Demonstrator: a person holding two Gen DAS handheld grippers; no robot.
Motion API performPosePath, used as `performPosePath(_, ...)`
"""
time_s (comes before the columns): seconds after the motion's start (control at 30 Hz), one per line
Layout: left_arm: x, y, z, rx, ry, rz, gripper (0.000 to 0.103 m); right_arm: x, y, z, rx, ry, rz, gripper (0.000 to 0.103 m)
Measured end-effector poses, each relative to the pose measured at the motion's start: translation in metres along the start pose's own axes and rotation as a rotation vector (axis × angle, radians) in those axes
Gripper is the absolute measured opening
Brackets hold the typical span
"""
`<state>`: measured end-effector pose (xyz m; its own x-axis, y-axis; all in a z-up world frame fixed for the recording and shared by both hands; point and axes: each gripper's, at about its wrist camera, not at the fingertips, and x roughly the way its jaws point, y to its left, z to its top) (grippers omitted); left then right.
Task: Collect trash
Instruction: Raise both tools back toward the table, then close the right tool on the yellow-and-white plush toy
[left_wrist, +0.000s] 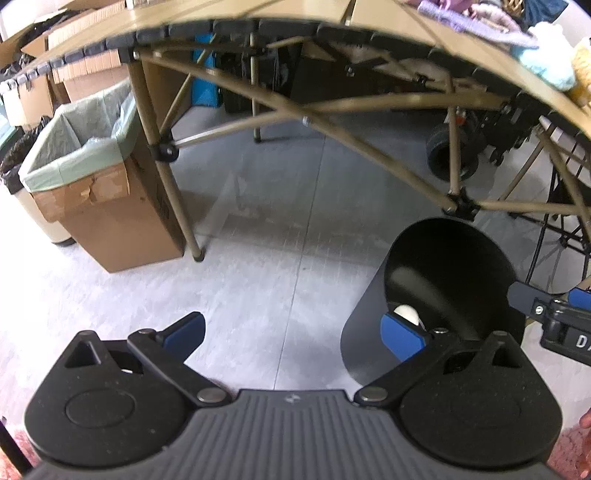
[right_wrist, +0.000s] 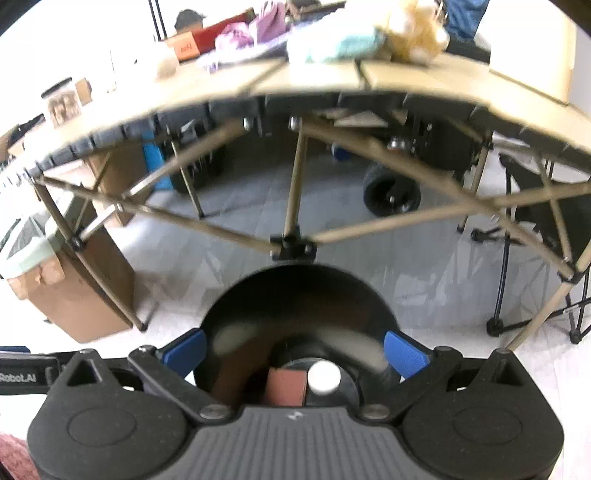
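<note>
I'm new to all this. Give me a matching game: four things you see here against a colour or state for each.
Things:
1. bin
2. box
3. left tongs
4. table

States:
a. piled with cloths
b. black
c. open, empty
d. lined with a green bag

Pairs: 1-b, 2-d, 3-c, 4-a

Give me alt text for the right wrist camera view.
The right gripper, blue-padded fingers spread wide, straddles a black cylindrical bin holding a reddish-brown block and a white round cap. Behind stands a tan folding table and a lined cardboard box.
</note>
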<state>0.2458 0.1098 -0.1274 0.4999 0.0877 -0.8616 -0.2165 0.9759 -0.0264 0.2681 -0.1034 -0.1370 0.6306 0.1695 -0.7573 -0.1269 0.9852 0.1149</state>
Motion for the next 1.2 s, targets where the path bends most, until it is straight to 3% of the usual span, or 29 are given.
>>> performPosePath(0.2,-0.021,-0.006,0.009,-0.002,-0.083,-0.002,0.103,-0.036,-0.003,0.014,0.0,-0.109,0.05,0.103)
performPosePath(0.47,-0.051,-0.018,0.025,-0.005,-0.182,-0.036,0.103,-0.085,-0.019,0.048,0.002,-0.321,0.086,0.103)
performPosePath(0.67,-0.071,-0.039,0.047,0.005,-0.259,-0.079,0.103,-0.087,-0.044,0.074,0.106,-0.42,0.137,0.103)
performPosePath(0.77,-0.076,-0.049,0.059,0.007,-0.282,-0.093,0.103,-0.082,-0.056,0.087,0.145,-0.486,0.123,0.103)
performPosePath(0.97,-0.08,-0.068,0.09,0.029,-0.333,-0.094,0.103,-0.063,-0.086,0.12,0.235,-0.515,0.163,0.103)
performPosePath(1.2,-0.074,-0.09,0.124,0.056,-0.354,-0.112,0.103,-0.04,-0.106,0.154,0.261,-0.514,0.145,0.103)
